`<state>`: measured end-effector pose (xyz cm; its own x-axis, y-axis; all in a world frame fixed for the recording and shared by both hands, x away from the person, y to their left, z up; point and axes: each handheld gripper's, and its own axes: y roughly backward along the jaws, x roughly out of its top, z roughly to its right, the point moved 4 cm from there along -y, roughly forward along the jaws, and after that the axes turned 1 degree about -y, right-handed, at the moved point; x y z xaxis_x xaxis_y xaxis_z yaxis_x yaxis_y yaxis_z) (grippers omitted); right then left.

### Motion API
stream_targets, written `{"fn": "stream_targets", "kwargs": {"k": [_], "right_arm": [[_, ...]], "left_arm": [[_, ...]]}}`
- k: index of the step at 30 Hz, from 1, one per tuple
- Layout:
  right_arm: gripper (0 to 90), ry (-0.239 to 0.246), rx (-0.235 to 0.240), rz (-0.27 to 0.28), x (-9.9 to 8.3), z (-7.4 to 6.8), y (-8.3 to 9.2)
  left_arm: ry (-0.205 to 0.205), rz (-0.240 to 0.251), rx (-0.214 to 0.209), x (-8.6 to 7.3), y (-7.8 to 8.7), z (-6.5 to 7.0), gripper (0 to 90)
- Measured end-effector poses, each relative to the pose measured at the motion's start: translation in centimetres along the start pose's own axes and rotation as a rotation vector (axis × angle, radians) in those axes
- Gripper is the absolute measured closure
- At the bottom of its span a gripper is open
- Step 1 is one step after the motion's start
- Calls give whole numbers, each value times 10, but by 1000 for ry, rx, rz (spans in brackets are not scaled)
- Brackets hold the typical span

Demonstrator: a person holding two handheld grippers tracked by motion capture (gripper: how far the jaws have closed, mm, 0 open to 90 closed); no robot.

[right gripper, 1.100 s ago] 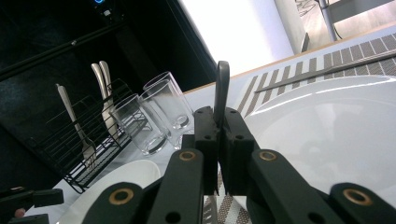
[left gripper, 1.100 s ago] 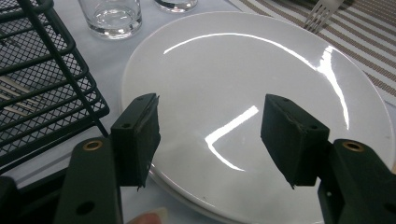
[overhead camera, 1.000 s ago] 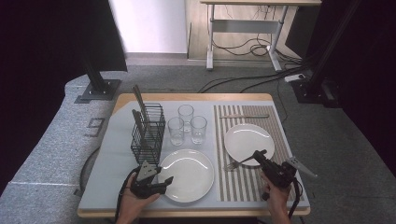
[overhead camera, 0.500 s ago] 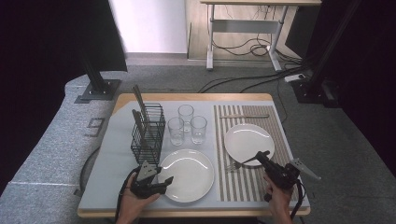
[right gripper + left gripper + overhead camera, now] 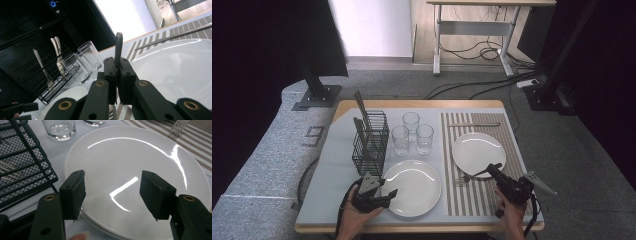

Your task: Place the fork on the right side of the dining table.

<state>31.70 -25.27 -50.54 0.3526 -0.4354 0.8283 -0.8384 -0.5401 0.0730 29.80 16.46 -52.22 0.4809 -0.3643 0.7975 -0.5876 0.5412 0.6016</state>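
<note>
My left gripper (image 5: 388, 189) stands open at the left rim of the near white plate (image 5: 414, 189). In the left gripper view its two pads (image 5: 75, 192) sit wide apart over the plate (image 5: 130, 165) with nothing pinched. My right gripper (image 5: 491, 169) is shut on the handle of a fork (image 5: 464, 176), whose tines rest on the striped mat (image 5: 472, 200) beside the second white plate (image 5: 478, 152). In the right gripper view the thin handle (image 5: 118, 46) sticks up from between the closed jaws of the right gripper (image 5: 117, 62).
A black wire basket (image 5: 369, 142) with several pieces of cutlery stands at the left. Three glasses (image 5: 412, 132) are grouped behind the near plate. A long utensil (image 5: 474, 124) lies across the far end of the mat. The table's front edge runs just under both hands.
</note>
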Motion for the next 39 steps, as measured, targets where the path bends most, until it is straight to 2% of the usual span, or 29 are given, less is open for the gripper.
{"fn": "stream_targets", "kwargs": {"k": [19,39], "right_arm": [[864,-22,16,-7,-6,-1,7],[864,-16,19,-11,-8,-1,8]], "left_arm": [[3,2,2,0,0,0,373],[2,1,3,0,0,0,373]]}}
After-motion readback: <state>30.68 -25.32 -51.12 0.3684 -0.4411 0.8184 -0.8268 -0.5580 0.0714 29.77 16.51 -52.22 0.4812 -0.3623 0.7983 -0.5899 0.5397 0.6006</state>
